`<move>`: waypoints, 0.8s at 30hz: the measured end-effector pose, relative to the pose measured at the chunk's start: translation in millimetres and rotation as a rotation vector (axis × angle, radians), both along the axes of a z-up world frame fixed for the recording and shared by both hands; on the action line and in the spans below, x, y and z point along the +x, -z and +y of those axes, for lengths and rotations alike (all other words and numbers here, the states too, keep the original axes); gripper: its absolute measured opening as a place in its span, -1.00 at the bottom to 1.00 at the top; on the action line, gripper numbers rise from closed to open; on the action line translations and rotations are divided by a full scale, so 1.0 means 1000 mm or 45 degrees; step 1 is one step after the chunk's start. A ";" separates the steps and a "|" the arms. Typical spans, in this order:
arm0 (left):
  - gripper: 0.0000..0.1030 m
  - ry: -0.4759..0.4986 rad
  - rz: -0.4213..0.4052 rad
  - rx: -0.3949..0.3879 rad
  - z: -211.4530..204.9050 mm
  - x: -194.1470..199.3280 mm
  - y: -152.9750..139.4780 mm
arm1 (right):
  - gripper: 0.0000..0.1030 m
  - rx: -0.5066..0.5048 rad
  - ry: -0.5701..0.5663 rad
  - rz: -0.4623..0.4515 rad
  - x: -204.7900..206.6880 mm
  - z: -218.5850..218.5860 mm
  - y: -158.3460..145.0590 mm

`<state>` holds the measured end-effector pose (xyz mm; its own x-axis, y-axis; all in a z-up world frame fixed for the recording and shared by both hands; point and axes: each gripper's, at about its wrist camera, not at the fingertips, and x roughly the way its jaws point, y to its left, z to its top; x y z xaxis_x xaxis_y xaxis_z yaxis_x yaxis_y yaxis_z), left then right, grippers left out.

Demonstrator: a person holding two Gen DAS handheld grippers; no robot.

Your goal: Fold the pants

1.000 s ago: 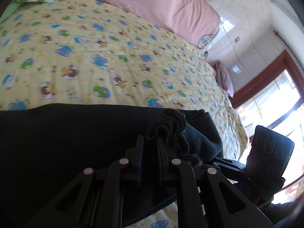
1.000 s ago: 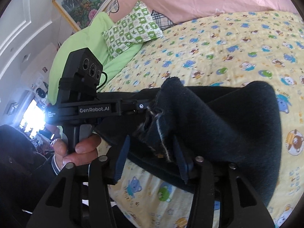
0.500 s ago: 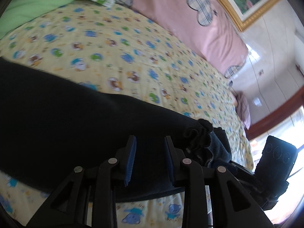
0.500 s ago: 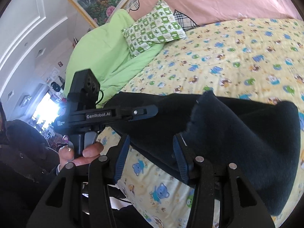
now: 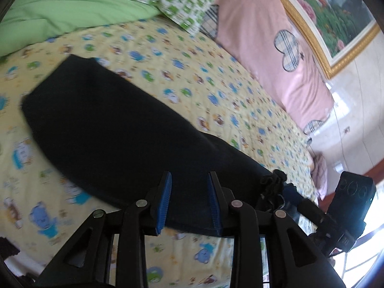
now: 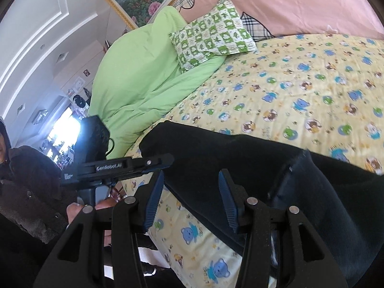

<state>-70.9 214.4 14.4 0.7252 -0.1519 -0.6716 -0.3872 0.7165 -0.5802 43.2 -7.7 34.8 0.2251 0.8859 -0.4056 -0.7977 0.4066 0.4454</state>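
The left claw [image 5: 188, 201] is seen with its blue-padded fingers [image 5: 165, 199] spreading at this moment, nothing pinched between them — only the near edge of the dark pants [image 5: 115, 132] shows in the gap below, with no cloth pressed by the pads. The right claw [image 6: 190, 200] is held with its fingers apart as well, and no fabric is gripped; the pants [image 6: 240, 168] merely lie beyond and beneath it. The pants are spread on the bed [image 5: 216, 91], over the yellow cartoon-print sheet, near its front edge, as a long flat dark band with one squared-off end towards the green duvet [image 5: 60, 7]. At the other end, near the right claw's body in the left wrist view, a small bunched, ruffled bit of fabric [image 5: 273, 182] is left standing up, and in the right wrist view a raised fold with a lighter inner edge [image 6: 295, 168] can be made out just beside the right claw's finger. From this it is judged that a lengthwise fold has been laid down and released, so the first stage appears done. What seems to be left is the smoothing of that bunched end and at least one further fold across the length — the band is still long, not a compact stack. How many layers lie in it cannot be told from these views.
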 end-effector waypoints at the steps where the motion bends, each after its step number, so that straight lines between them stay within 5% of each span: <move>1: -0.32 -0.020 0.001 0.000 0.003 -0.005 0.000 | -0.05 -0.001 -0.007 -0.003 0.001 0.003 -0.001; 24: -0.15 -0.341 0.013 -0.059 0.068 -0.082 0.000 | -0.05 -0.099 -0.185 -0.009 0.016 0.099 -0.022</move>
<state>-152.8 282.3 14.3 0.7368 0.0141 -0.6759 -0.5656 0.5605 -0.6049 59.3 91.4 56.7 0.0999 0.8754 -0.4730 -0.8535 0.3198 0.4115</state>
